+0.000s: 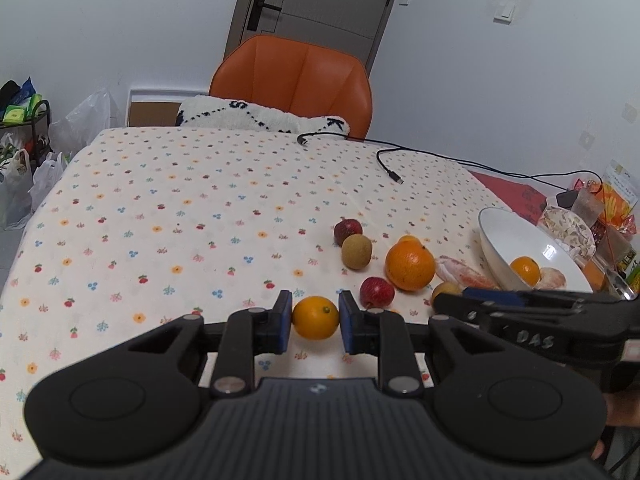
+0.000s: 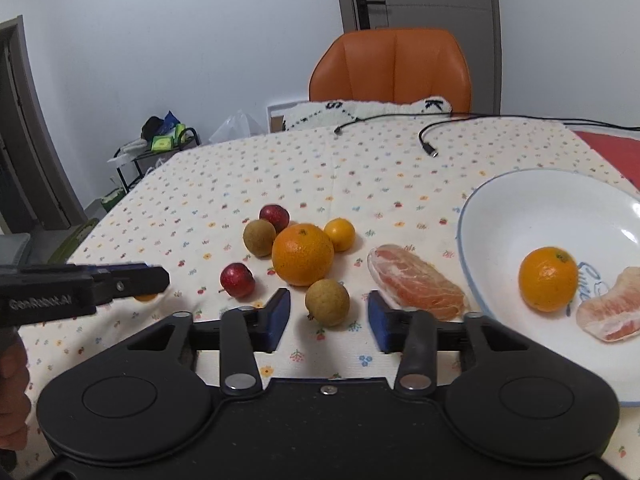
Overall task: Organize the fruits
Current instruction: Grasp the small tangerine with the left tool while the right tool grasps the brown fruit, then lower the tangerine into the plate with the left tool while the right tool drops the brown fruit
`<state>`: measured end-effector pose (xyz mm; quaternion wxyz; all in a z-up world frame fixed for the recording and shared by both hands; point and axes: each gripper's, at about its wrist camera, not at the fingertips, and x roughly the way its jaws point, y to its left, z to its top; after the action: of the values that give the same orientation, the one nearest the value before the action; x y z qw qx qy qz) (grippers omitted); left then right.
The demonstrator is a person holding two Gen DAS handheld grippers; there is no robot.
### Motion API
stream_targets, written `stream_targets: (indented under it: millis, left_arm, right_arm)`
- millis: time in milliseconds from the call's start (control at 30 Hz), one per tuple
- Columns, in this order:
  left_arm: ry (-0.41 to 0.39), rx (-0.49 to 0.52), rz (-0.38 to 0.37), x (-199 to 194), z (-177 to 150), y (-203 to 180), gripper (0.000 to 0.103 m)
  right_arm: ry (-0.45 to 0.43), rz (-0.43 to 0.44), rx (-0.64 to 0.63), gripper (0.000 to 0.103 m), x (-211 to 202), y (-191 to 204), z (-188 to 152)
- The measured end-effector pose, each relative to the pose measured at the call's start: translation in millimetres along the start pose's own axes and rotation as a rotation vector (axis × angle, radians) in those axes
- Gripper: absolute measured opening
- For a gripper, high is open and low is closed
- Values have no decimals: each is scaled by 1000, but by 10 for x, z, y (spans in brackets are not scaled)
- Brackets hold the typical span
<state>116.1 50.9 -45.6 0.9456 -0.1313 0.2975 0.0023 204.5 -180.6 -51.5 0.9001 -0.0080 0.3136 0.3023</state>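
- Left gripper (image 1: 315, 320), lower centre of the left wrist view: blue pads set on either side of a small orange citrus (image 1: 315, 317), close to its skin; whether clamped or only bracketing, cannot tell.
- Right gripper (image 2: 329, 314), lower centre of the right wrist view: pads apart, a brown-green round fruit (image 2: 327, 302) between them, gaps showing on both sides.
- Small citrus: light, firm, smooth waxy peel, likely to roll; best taken across the widest part, gently.
- Brown-green fruit: matte, slightly rough skin, small and light; probably grips well at its equator.
- Large orange (image 2: 303, 254), mid-frame: heaviest of the loose pieces, dimpled rind, near the limit of a wide pad opening.
- Peeled pomelo segment (image 2: 418, 286), right of centre on the cloth: soft, moist, easily torn; better held lightly along its thicker back.
- Two red fruits (image 2: 237, 279) and a second brown one (image 2: 259, 237) left of the large orange: glossy or dull, all rollable.
- White bowl (image 2: 500, 200), right edge: glazed, hard, already holding one orange (image 2: 548, 278) and another segment (image 2: 610, 312).
- Flowered tablecloth (image 2: 280, 168): soft weave, some damping against rolling.
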Motion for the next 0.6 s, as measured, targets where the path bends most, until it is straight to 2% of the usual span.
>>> stream_targets:
  millis: [33, 200, 600]
  left_arm:
    - [-3, 1, -1, -8, 7, -9, 23]
    - [-16, 14, -7, -38, 51, -90, 23]
    - [-31, 70, -62, -3, 158, -491, 23]
  right_arm:
    - [11, 4, 2, 23, 17, -2, -7]
    - [-22, 24, 11, 23, -91, -19, -1]
    - [-100, 7, 53, 23, -511, -240, 36]
